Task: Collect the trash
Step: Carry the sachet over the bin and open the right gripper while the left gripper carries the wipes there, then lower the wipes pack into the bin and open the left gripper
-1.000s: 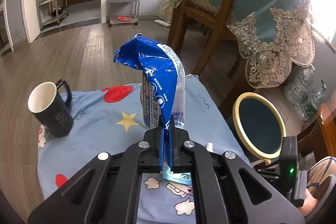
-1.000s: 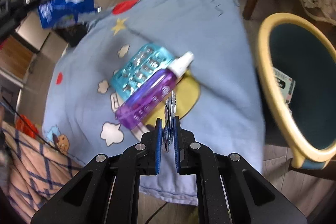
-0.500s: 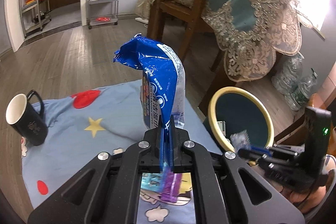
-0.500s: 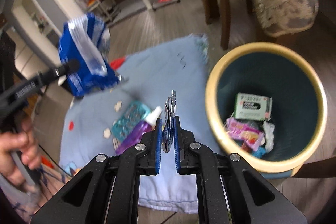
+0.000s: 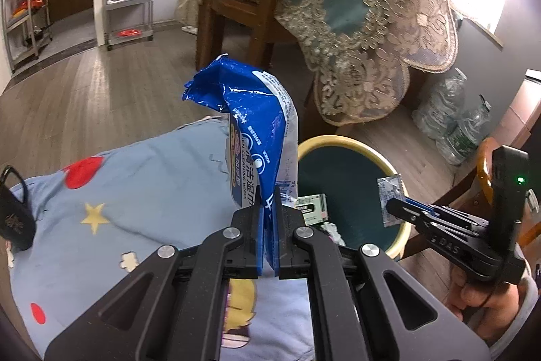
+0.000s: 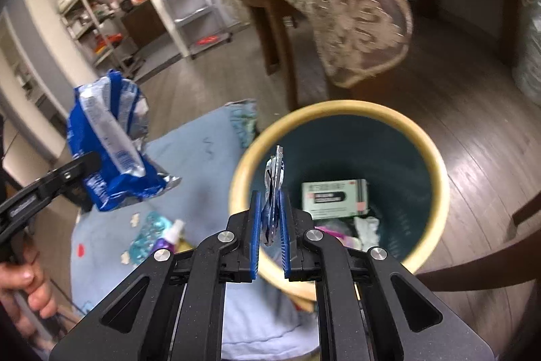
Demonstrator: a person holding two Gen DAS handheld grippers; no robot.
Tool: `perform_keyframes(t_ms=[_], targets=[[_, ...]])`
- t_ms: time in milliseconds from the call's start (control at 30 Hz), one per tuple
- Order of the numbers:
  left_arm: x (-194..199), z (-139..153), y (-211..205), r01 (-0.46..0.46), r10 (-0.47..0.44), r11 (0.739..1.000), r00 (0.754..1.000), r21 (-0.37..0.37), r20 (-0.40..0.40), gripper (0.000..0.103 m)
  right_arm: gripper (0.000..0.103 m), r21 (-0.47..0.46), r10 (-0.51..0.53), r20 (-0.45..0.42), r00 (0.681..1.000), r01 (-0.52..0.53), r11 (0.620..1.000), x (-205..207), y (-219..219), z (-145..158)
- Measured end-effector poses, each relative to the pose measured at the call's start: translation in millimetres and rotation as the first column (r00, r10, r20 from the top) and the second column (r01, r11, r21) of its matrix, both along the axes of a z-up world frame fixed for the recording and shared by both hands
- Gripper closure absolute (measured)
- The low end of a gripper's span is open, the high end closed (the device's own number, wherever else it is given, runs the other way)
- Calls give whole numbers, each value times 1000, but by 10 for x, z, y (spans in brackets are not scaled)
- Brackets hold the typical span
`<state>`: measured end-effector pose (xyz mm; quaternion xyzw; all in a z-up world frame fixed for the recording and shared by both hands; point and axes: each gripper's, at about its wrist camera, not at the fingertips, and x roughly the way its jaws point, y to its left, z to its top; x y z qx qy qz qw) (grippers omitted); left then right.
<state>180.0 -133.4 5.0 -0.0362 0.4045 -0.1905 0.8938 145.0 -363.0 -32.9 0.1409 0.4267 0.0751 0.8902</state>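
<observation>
My left gripper (image 5: 267, 208) is shut on a blue wet-wipes packet (image 5: 257, 131) and holds it upright above the blue cloth, left of the bin. The packet also shows in the right wrist view (image 6: 111, 151). My right gripper (image 6: 272, 208) is over the yellow-rimmed trash bin (image 6: 436, 178) with its jaws slightly parted around a small silver sachet (image 6: 274, 178). In the left wrist view the right gripper (image 5: 394, 205) holds the sachet (image 5: 390, 195) over the bin (image 5: 341, 141). The bin holds a white-green box (image 6: 334, 197) and several wrappers.
A blue cartoon cloth (image 5: 152, 192) covers the low table. A black mug (image 5: 15, 215) stands at its left edge. A purple spray bottle (image 6: 169, 237) and a teal blister pack (image 6: 148, 234) lie on the cloth. A wooden chair (image 5: 236, 5), a draped table and plastic bottles (image 5: 453, 124) stand behind.
Both grippers moved right toward the bin. The right gripper came over the bin's opening and its jaws have parted a little around the sachet. The left still grips the packet.
</observation>
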Motion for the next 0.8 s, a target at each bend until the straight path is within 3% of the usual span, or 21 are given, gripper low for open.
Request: perform_keyframes(t_ms=[300, 367, 433, 800], targets=[[48, -103, -332, 61, -61, 998, 998, -5, -27, 100, 90, 7, -85, -96, 992, 86, 996, 158, -185, -314], [68, -129, -386, 68, -68, 998, 997, -8, -34, 100, 84, 17, -100, -109, 989, 102, 995, 164, -231, -355], [85, -150, -440, 76, -76, 997, 996, -11, -39, 100, 73, 25, -119, -107, 987, 122, 992, 153, -270, -353], [217, -355, -883, 154, -156, 988, 984, -31, -81, 100, 55, 62, -186, -37, 982, 188, 980, 6, -459, -66]])
